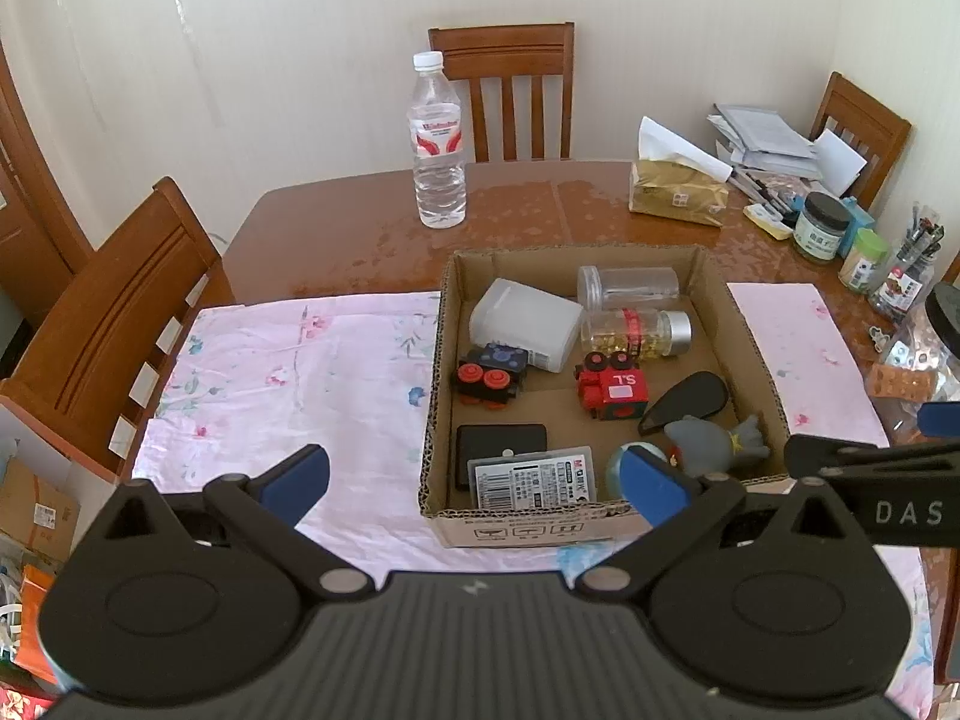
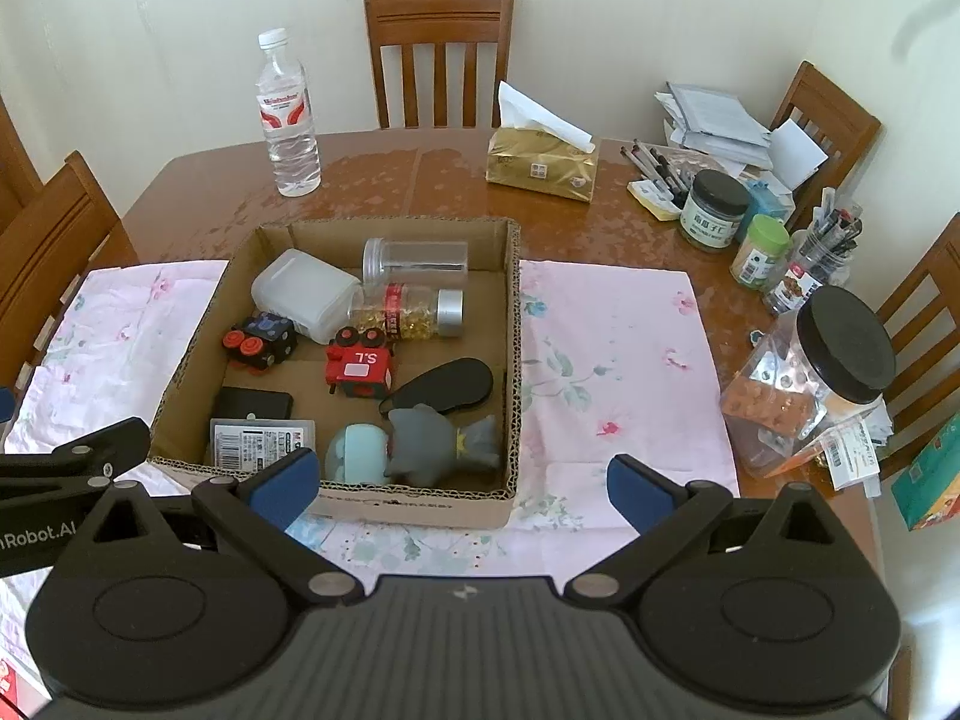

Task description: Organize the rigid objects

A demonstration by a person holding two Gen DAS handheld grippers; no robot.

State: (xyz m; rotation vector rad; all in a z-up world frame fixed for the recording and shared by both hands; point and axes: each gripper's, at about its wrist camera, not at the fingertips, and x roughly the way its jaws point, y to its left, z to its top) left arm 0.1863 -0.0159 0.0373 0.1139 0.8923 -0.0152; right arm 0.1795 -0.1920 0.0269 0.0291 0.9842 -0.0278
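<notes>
Cardboard box (image 2: 513,360) sat on the pink cloth (image 2: 606,360), already full — toys, jars, cases inside. Left gripper (image 1: 474,480) faced its near wall head-on, nearer; right gripper (image 2: 462,483) off its right corner. Both gaped wide, empty.

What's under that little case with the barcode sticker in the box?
The barcode case lies partly on a flat black case inside the cardboard box. The covered part of the black case, and anything beneath it, can't be seen.
</notes>
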